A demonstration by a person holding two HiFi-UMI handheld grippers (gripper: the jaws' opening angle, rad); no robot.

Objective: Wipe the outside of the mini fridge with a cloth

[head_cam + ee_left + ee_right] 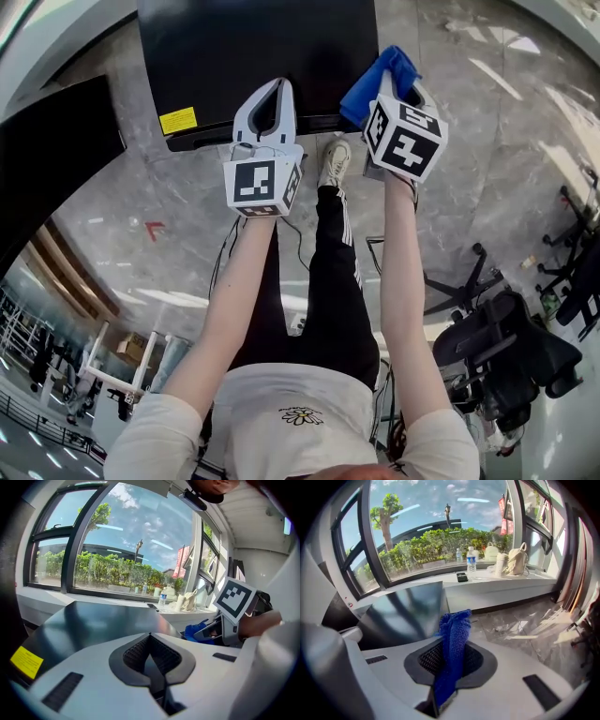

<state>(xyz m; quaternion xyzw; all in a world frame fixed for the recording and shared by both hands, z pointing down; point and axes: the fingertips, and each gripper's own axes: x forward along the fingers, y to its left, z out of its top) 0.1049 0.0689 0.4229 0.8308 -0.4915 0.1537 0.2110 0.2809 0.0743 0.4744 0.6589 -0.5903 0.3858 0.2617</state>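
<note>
The black mini fridge (262, 56) stands on the marble floor ahead of me, with a yellow sticker (178, 120) on its front face. My left gripper (278, 89) hovers over the fridge's top front edge, its jaws shut with nothing between them (151, 641). My right gripper (396, 92) is at the fridge's front right corner, shut on a blue cloth (380, 75). The cloth (452, 639) sticks up between the pads, with the glossy fridge (408, 611) just left of it. From the left gripper view the cloth (197, 631) shows beside the fridge top (93, 620).
A dark cabinet (47, 150) stands to the left of the fridge. Office chairs (506, 356) are at the right on the floor. My shoe (335, 161) is just before the fridge. A window sill (497, 581) behind it carries a water bottle (471, 559) and a bag (515, 559).
</note>
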